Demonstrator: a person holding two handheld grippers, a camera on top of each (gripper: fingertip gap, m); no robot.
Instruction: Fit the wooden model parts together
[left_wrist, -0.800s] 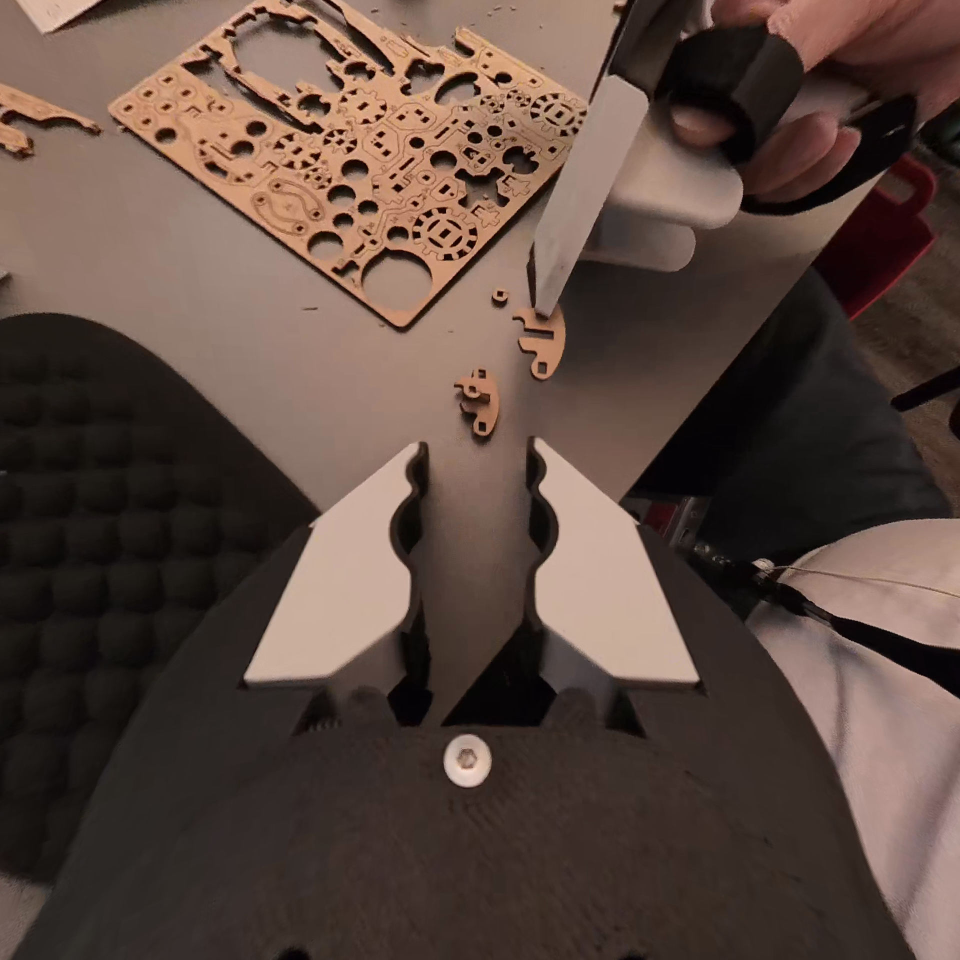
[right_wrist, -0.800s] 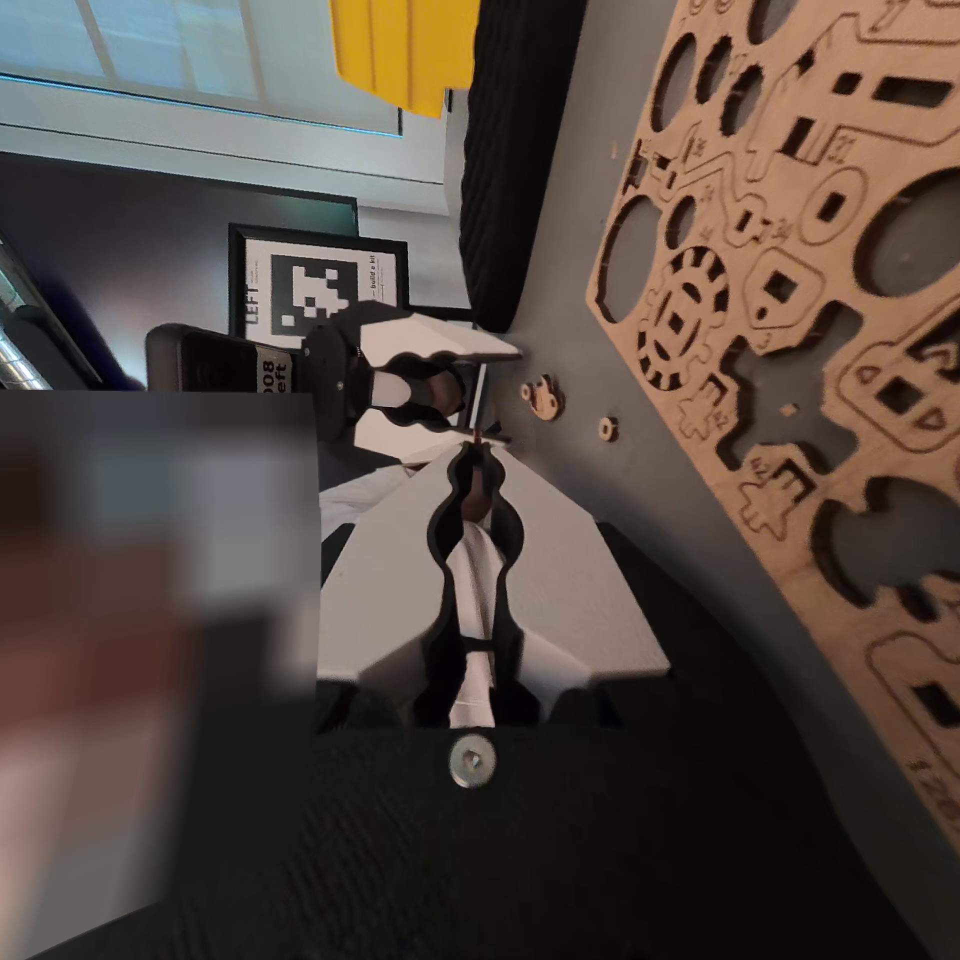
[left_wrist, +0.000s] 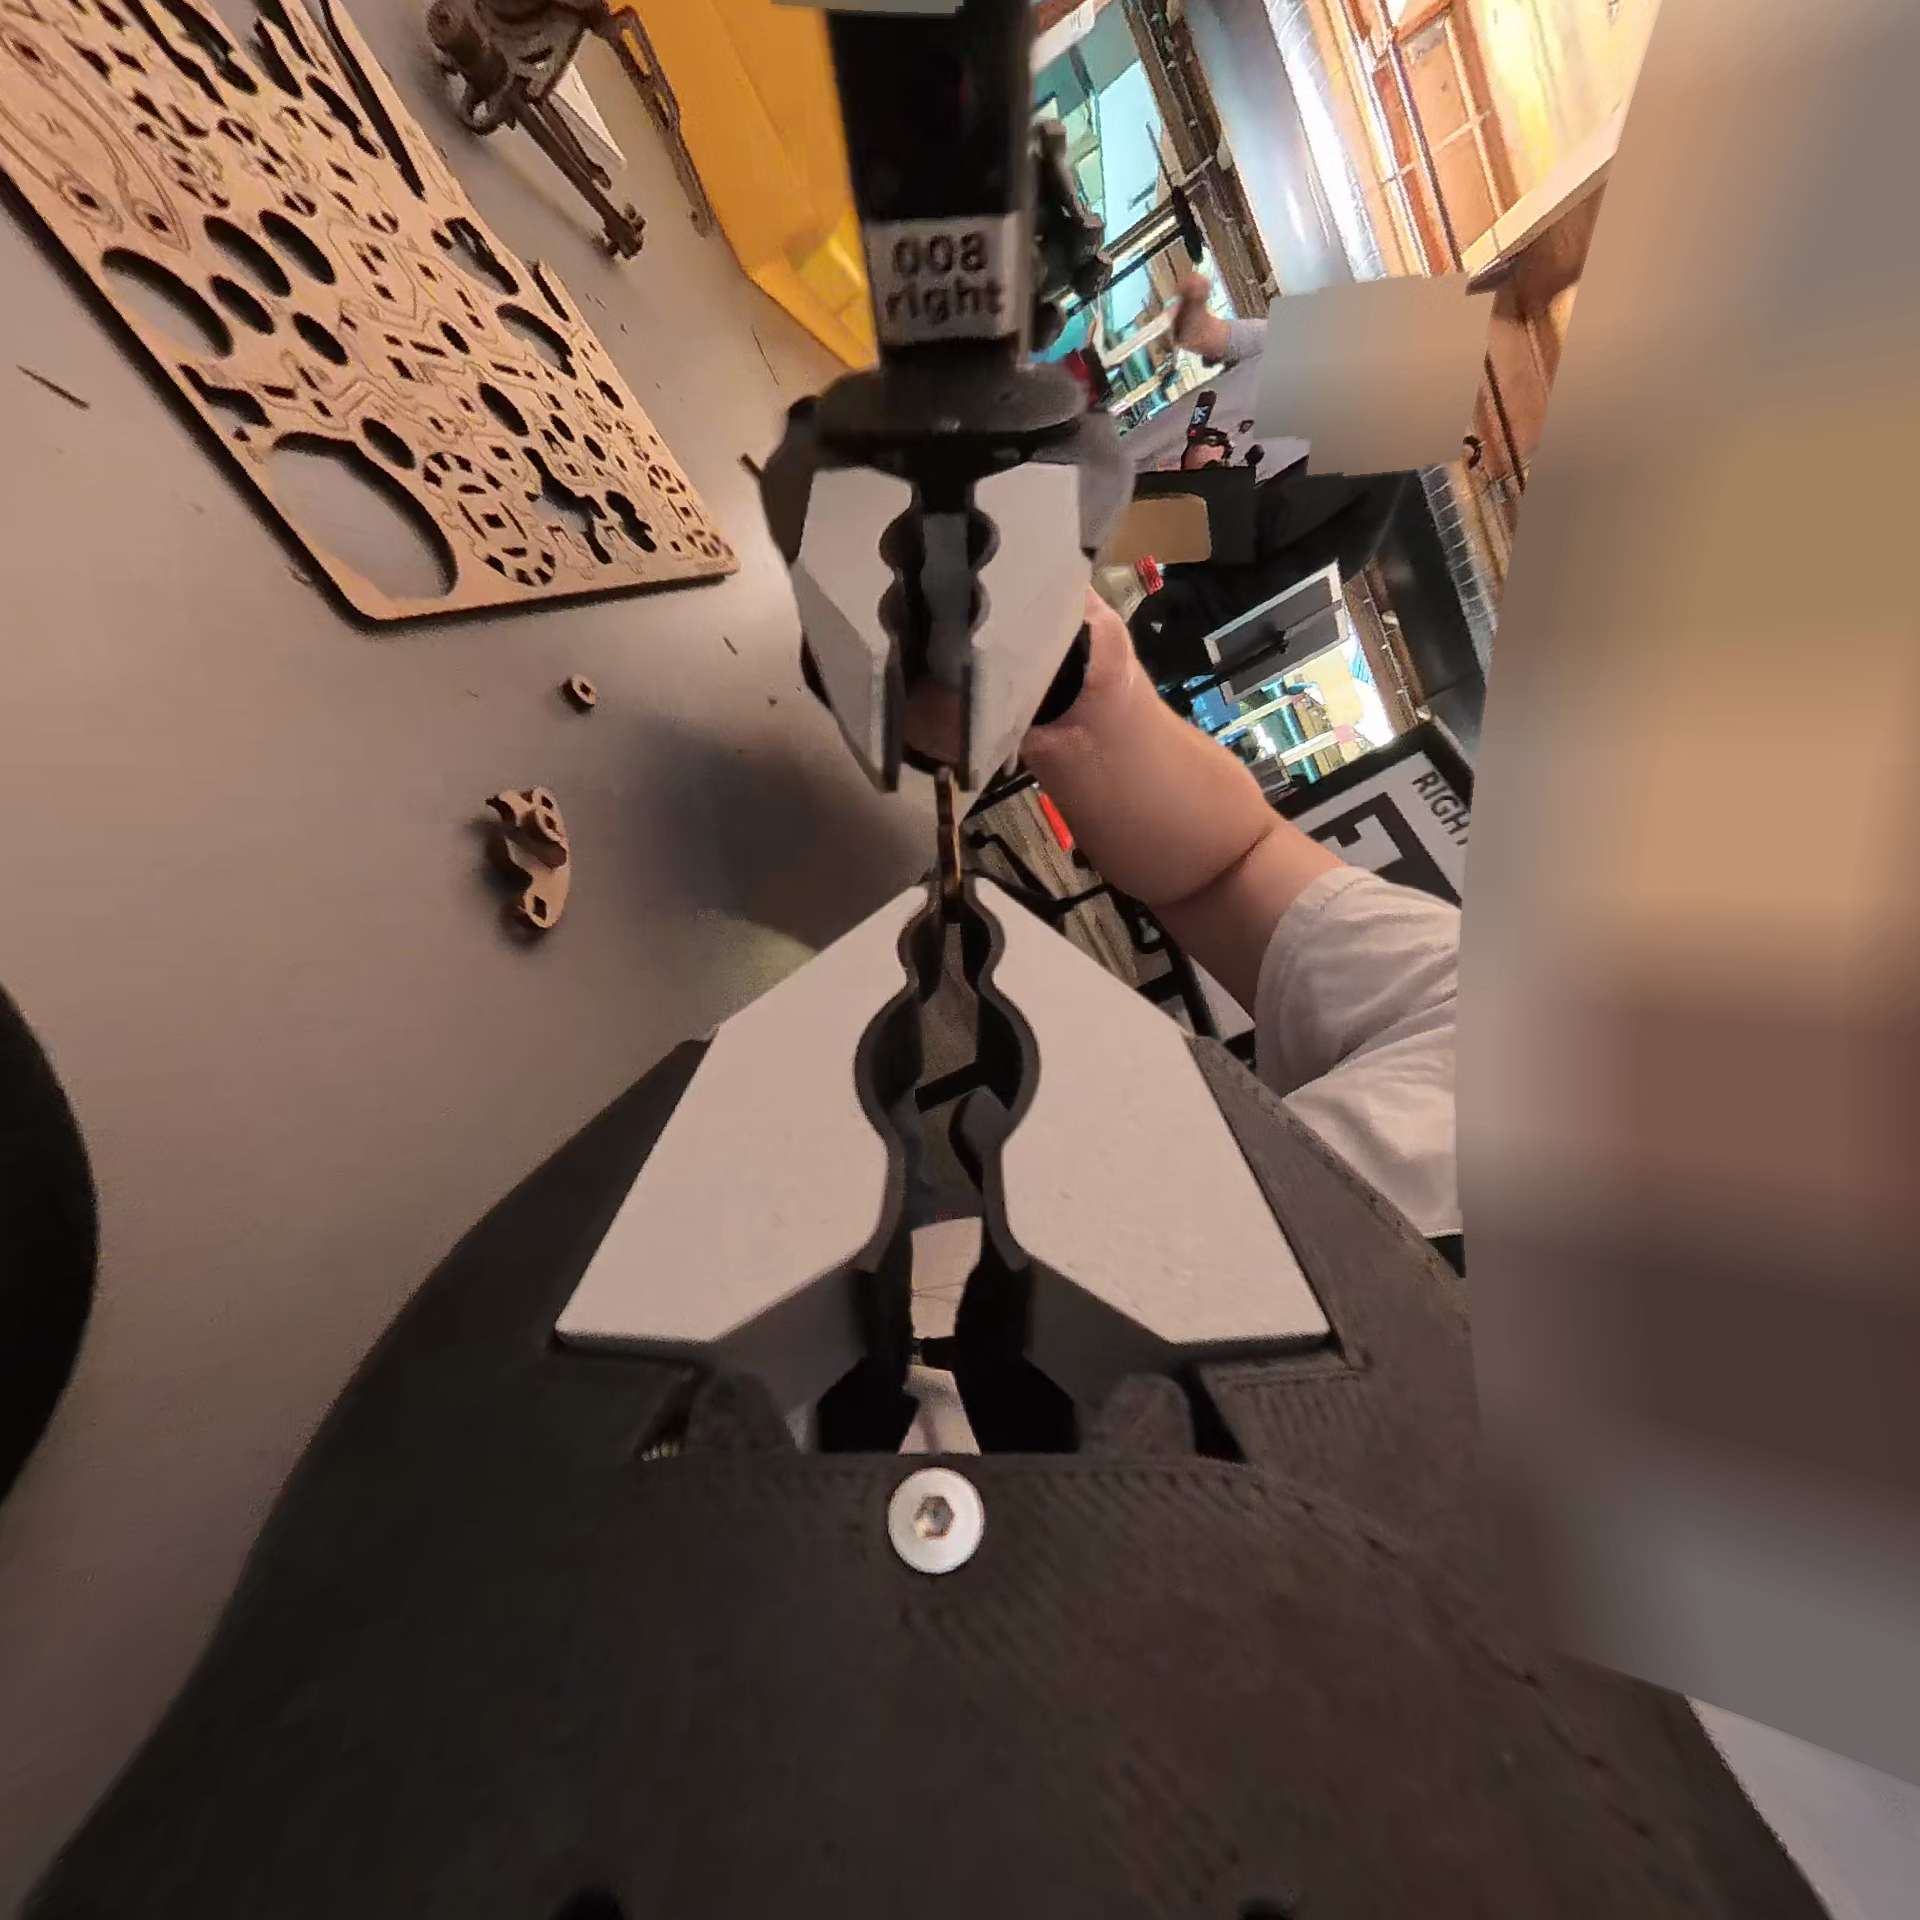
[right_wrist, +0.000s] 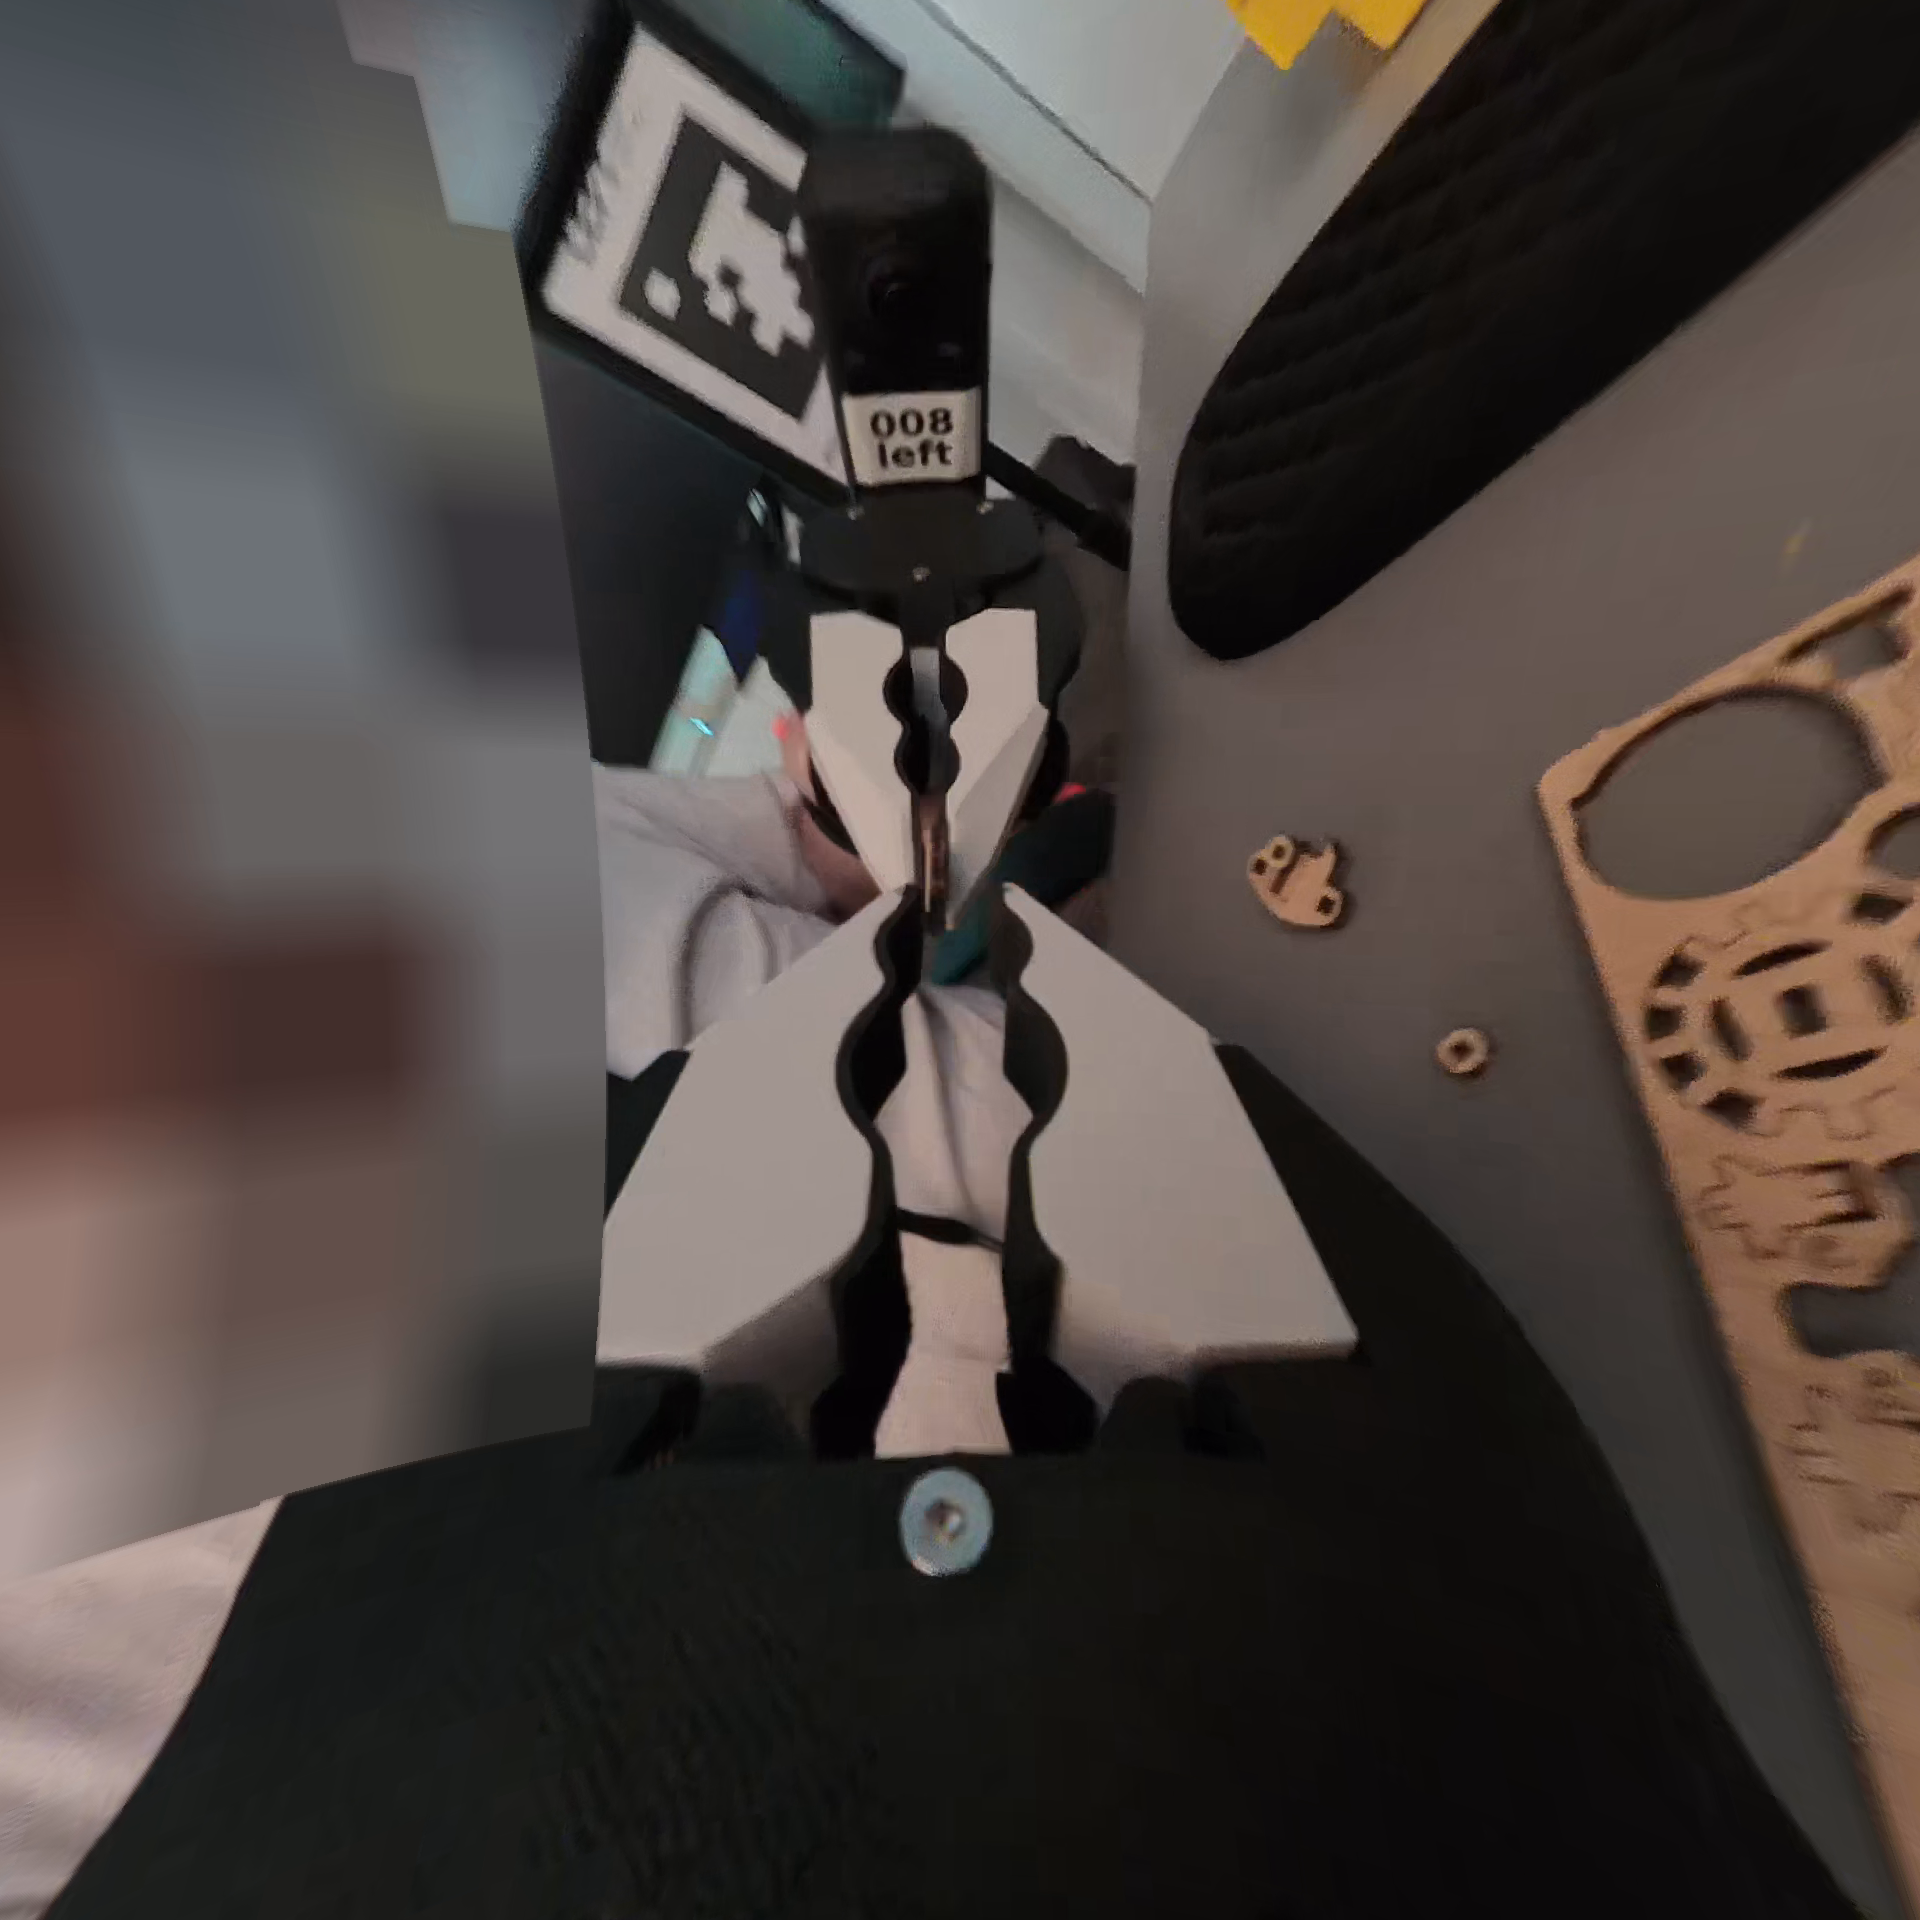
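Item: wooden piece (left_wrist: 943, 844), lifted off the table (left_wrist: 312, 935) since 0.8 s ago; now pinched tip to tip by our left gripper (left_wrist: 943, 902) and right gripper (left_wrist: 928, 771). We judge mid-air fitting begun. 1 curved piece (left_wrist: 530, 854) remains lying on the table.

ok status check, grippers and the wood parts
Left gripper and right gripper tip to tip above table edge, thin wooden piece between both. Second cut part loose on table. Nothing in the way.

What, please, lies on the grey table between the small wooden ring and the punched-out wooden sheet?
Nothing: in the right wrist view the grey table is bare between the small wooden ring and the wooden sheet. The left wrist view agrees.
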